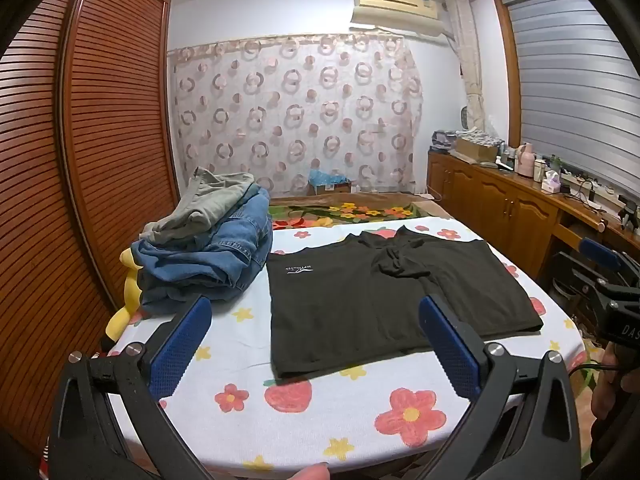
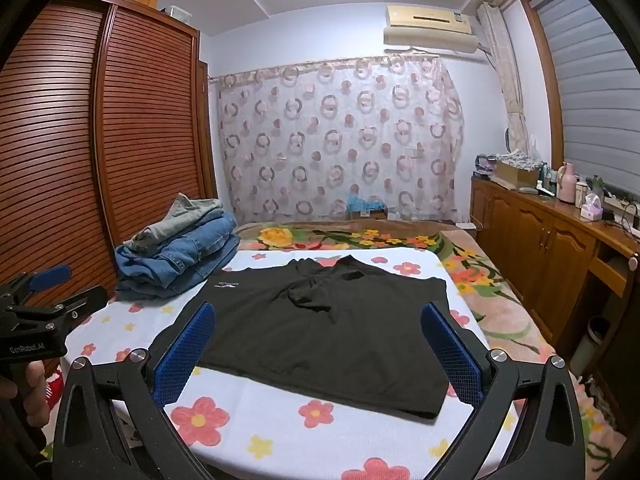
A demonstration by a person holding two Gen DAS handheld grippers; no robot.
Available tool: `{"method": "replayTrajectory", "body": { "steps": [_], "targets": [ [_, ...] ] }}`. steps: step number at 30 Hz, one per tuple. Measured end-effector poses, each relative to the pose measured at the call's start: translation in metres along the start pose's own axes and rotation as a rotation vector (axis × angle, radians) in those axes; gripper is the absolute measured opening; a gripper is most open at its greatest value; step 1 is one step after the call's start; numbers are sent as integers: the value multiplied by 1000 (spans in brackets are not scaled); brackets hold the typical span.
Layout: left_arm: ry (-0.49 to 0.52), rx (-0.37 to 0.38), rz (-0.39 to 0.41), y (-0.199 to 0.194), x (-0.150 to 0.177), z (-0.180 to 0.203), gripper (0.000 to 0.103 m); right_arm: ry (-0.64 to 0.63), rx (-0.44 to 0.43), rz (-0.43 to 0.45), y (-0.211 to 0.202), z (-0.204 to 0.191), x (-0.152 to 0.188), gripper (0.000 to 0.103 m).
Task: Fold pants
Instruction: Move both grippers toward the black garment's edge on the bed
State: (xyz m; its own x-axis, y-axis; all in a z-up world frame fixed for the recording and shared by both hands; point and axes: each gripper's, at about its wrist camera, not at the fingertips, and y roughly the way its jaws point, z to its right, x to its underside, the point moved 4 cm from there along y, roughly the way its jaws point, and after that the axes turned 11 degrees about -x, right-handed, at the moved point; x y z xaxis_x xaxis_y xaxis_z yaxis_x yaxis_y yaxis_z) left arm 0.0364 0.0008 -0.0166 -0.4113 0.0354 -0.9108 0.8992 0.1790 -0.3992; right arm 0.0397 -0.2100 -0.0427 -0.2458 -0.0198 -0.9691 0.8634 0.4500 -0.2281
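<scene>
- Blue-padded fingers (image 1: 180, 348) of the left gripper (image 1: 316, 320) fill the bottom of the left wrist view, spread wide apart with nothing between them; they hang above the near part of the table.
- Right gripper (image 2: 318, 340) stands just as wide, its jaws empty, poised over the near edge of the black garment.
- Black pants (image 1: 384, 300), short in the leg with a small white logo near one corner, lie spread flat in the middle of the table, the waist part bunched and creased at the far side. In the right wrist view the same pants (image 2: 320, 332) sit directly ahead of the open fingers.
- White tablecloth (image 1: 320, 408) printed with red and yellow flowers and strawberries covers the table under the pants.
- Stack of folded clothes sits just left of the pants, not clearly touching them: blue jeans (image 1: 216, 260) below, a grey-green garment (image 1: 204, 204) on top.
- Something yellow (image 1: 128, 292) shows at the table's left edge beside the stack; what it is cannot be told.
- Louvred wooden wardrobe doors (image 1: 100, 140) rise on the left.
- Sheer curtain (image 1: 296, 116) with ring patterns hangs across the far wall.
- Wooden cabinets (image 1: 500, 200) cluttered with small items line the right side.
</scene>
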Motion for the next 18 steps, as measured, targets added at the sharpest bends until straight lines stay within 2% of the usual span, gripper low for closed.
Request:
{"method": "replayTrajectory", "body": {
  "steps": [18],
  "targets": [
    [0, 0, 3, 0, 0, 0, 103, -1, 1, 0, -1, 0, 0, 102]
  ]
}}
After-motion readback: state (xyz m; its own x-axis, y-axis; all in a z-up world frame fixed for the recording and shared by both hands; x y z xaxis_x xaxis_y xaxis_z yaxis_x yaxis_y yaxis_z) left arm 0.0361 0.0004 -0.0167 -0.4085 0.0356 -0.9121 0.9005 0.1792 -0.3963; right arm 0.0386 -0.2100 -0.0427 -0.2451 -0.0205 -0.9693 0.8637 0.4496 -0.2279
